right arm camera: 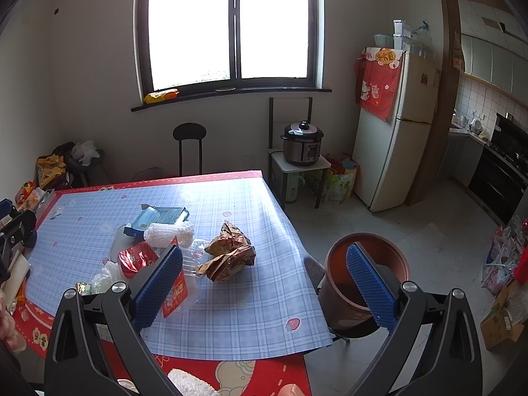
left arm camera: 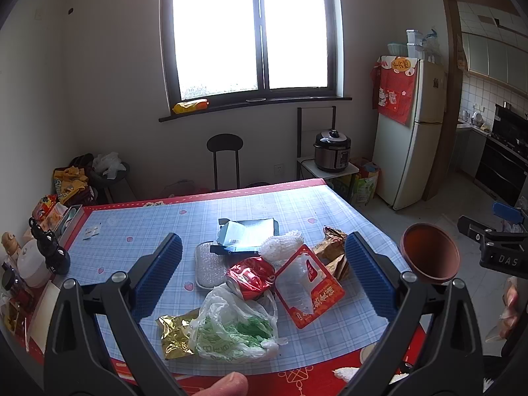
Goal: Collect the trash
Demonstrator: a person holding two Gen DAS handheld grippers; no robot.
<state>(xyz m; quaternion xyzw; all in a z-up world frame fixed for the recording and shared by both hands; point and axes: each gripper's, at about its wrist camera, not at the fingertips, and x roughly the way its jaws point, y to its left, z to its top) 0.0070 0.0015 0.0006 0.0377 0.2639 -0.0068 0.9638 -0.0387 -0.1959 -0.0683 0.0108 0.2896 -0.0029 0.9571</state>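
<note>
— Looking along the left gripper [left arm camera: 264, 277], where does the trash lie?

— Straight ahead and below it. Its jaws stand wide apart with nothing in them, and the heap on the table [left arm camera: 138, 231] falls between them: a plastic bag [left arm camera: 234, 326] nearest, a gold wrapper [left arm camera: 175, 333] touching its left side, a crushed red can [left arm camera: 252, 275] behind, a red-and-clear packet [left arm camera: 308, 288] to the right, lying on a slant.

— And the right gripper [right arm camera: 264, 287]?

— Also wide and empty, but hanging past the table's right edge. One finger [right arm camera: 158, 287] overlaps the packet [right arm camera: 176, 292]; the other sits in front of the brown bin [right arm camera: 343, 293] on the floor beside the table. The crumpled brown wrappers [right arm camera: 227, 257] lie ahead and to its left.

— So which goes first?

— I'd judge the left nearer the bag and can, the right nearer the brown wrappers and the bin.

— What does each view miss?

— Only the right view shows the bin standing on the floor, apart from the table; in the left it is just a rim [left arm camera: 430, 254] at the side. Only the left shows the gold wrapper plainly.
</note>
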